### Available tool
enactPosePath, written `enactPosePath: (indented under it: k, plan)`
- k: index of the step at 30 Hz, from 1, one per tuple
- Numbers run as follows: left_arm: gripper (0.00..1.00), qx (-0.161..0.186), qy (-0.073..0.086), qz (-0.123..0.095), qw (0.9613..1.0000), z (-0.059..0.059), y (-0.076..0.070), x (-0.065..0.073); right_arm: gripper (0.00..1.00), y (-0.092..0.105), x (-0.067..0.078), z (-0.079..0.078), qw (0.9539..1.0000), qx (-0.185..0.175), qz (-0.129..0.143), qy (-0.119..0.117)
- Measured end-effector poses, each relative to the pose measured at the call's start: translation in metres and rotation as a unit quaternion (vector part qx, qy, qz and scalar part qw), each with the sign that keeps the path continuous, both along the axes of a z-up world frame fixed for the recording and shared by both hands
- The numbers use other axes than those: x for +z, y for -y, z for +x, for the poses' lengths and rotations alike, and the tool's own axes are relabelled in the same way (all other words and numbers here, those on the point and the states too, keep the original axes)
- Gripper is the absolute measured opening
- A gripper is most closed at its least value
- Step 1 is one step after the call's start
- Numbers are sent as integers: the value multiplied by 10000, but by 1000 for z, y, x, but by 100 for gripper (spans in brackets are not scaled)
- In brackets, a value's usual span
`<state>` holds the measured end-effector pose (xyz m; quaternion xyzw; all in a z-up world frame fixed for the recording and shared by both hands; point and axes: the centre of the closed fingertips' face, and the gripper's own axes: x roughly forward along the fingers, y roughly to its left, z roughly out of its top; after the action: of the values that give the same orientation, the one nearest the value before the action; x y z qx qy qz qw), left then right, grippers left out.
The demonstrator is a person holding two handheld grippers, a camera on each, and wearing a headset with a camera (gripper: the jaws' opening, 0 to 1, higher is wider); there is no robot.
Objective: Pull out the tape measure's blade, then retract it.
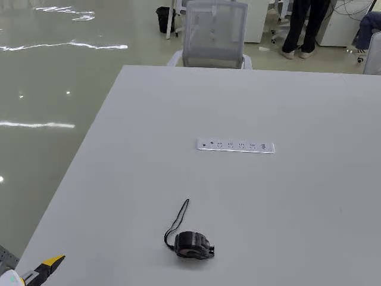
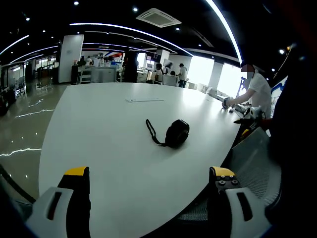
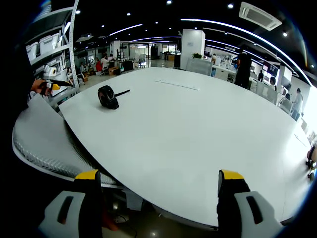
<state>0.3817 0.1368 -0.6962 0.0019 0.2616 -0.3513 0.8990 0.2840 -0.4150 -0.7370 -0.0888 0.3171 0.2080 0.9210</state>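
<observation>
I found the small black tape measure with a rounded case point(image 1: 193, 245) resting on the plain white tabletop point(image 1: 238, 101), close to the near edge and a little left of its middle. Its blade sat fully inside the case. A thin black wrist strap point(image 1: 177, 220) looped out of the case and trailed toward the far edge. Any lettering on the case was too small for me to read, and I could not tell whether it lay flat or stood on its rim.

Further in, near the middle of the tabletop and well apart from the tape measure, lay a long white power strip point(image 1: 236, 145). Its socket markings showed only as dark specks, nothing legible.

My left tongs point(image 2: 149, 172), grey with yellow tips, were spread wide and held nothing, pointed across the tabletop at the tape measure from well short of it. In the head view they were cut off at the bottom left corner, beside the tabletop's near left corner, with just one yellow tip showing. My right tongs point(image 3: 159, 174) were also spread wide and empty, hanging off the tabletop's edge, far from the tape measure.

A grey mesh-backed office chair point(image 1: 214, 34) stood at the far edge, its top cropped by the frame.
</observation>
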Motion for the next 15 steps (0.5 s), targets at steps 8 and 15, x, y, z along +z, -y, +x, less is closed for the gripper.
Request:
enactPosePath:
  k: [8, 15]
  plan:
    - [99, -29, -10, 8, 10000, 1, 2, 1, 100, 2, -4, 0, 10000, -19, 4, -6]
    - [99, -70, 11, 13, 10000, 3, 4, 2, 100, 1, -3, -1, 10000, -11, 8, -6]
